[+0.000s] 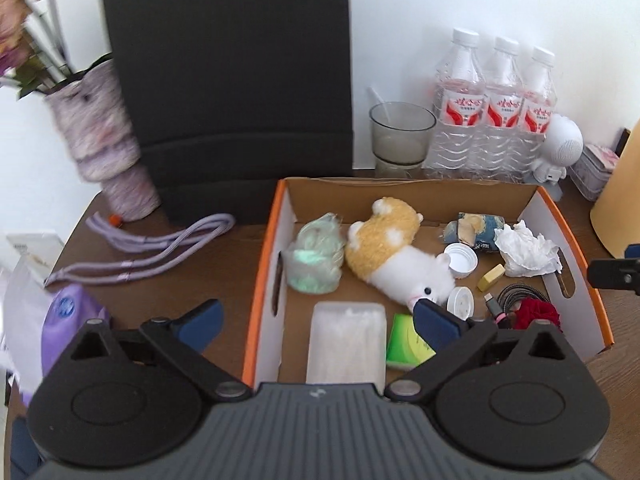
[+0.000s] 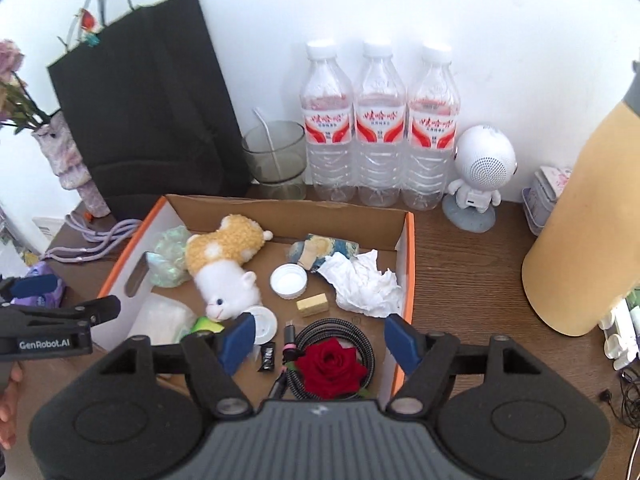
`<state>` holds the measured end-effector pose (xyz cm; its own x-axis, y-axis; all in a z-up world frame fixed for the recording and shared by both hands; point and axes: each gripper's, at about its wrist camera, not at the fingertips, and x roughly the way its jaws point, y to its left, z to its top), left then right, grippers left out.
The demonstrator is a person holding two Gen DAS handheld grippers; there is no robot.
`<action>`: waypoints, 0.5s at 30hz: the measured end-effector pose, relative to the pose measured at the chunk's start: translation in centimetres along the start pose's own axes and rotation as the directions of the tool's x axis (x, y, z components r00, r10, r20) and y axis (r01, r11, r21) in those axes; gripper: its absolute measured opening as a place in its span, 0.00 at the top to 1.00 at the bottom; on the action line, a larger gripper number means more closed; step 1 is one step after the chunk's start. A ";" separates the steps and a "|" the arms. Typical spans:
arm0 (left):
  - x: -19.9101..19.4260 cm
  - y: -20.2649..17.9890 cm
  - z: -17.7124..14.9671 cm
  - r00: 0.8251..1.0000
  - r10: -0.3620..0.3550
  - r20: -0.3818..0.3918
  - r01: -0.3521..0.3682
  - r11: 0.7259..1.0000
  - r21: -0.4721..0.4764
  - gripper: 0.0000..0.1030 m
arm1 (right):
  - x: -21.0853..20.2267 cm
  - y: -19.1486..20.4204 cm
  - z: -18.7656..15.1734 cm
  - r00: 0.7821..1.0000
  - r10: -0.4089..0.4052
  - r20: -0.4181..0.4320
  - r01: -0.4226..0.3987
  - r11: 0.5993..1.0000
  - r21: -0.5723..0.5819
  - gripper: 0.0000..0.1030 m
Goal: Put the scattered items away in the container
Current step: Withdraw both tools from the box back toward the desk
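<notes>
An orange-rimmed cardboard box [image 1: 264, 264] [image 2: 409, 264] holds a yellow-and-white plush toy [image 1: 384, 248] [image 2: 228, 264], a green mesh pouch [image 1: 316, 256], bottle caps, crumpled tissue [image 1: 526, 252] and a clear swab packet [image 1: 346, 340]. My left gripper [image 1: 318, 320] hovers open over the box's near left side above that packet, its jaws wide apart and empty. My right gripper [image 2: 320, 338] is open over a red rose [image 2: 332, 368] that lies on a coiled cable [image 2: 362, 334] in the box; its pads do not touch the rose.
On the table left of the box lie a purple lanyard [image 1: 160, 248] and a purple packet [image 1: 68, 316]. Behind stand a black paper bag [image 1: 232, 80], a flower vase [image 1: 100, 136], a glass [image 2: 276, 156], three water bottles [image 2: 378, 128] and a white robot speaker [image 2: 484, 164]. A tall yellow cylinder [image 2: 580, 216] stands right.
</notes>
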<state>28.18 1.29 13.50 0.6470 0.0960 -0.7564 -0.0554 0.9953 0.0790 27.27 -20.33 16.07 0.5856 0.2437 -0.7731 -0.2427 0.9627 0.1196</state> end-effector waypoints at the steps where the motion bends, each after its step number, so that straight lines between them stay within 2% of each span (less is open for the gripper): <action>1: -0.9 0.3 -0.6 1.000 -0.001 0.023 0.001 1.000 -0.017 0.00 | -0.8 0.2 -0.7 1.000 0.002 0.029 -0.002 1.000 -0.003 0.30; 3: -2.6 0.5 -2.0 0.995 -0.010 0.101 0.014 0.999 -0.046 0.00 | -2.3 0.8 -2.7 0.994 0.017 0.109 -0.015 1.000 -0.014 0.26; 5: -4.2 0.5 -3.9 0.973 -0.015 0.228 0.030 0.998 -0.064 0.00 | -3.4 1.5 -5.0 0.978 0.030 0.205 -0.021 0.999 -0.047 0.26; 7: -5.8 0.0 -6.3 0.940 -0.029 0.341 0.045 0.998 -0.039 0.00 | -4.9 2.2 -7.9 0.941 0.033 0.336 -0.004 0.996 -0.085 0.25; 9: -7.3 -0.3 -8.6 0.907 -0.055 0.418 0.070 0.997 -0.020 0.00 | -6.3 2.6 -10.8 0.897 0.023 0.441 0.027 0.994 -0.108 0.20; 10: -8.2 -0.4 -9.9 0.887 -0.067 0.458 0.087 0.996 -0.022 0.00 | -6.9 2.7 -12.0 0.882 0.016 0.472 0.041 0.993 -0.110 0.20; 12: -9.7 -0.3 -12.3 0.861 -0.092 0.501 0.119 0.993 -0.023 0.00 | -8.2 2.5 -14.4 0.863 0.016 0.504 0.046 0.993 -0.111 0.20; 14: -11.5 -0.2 -15.0 0.828 -0.120 0.548 0.151 0.988 -0.012 0.00 | -9.8 1.7 -17.0 0.863 0.036 0.505 0.016 0.995 -0.099 0.20; 15: -12.2 -0.2 -16.4 0.822 -0.124 0.556 0.149 0.989 0.000 0.00 | -10.5 1.3 -18.5 0.865 0.042 0.500 0.005 0.996 -0.092 0.20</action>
<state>7.87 0.05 12.05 0.9614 -0.0495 -0.2708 0.0418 0.9985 -0.0342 6.49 -23.82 12.77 0.8831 0.3103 -0.3519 -0.3103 0.9489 0.0578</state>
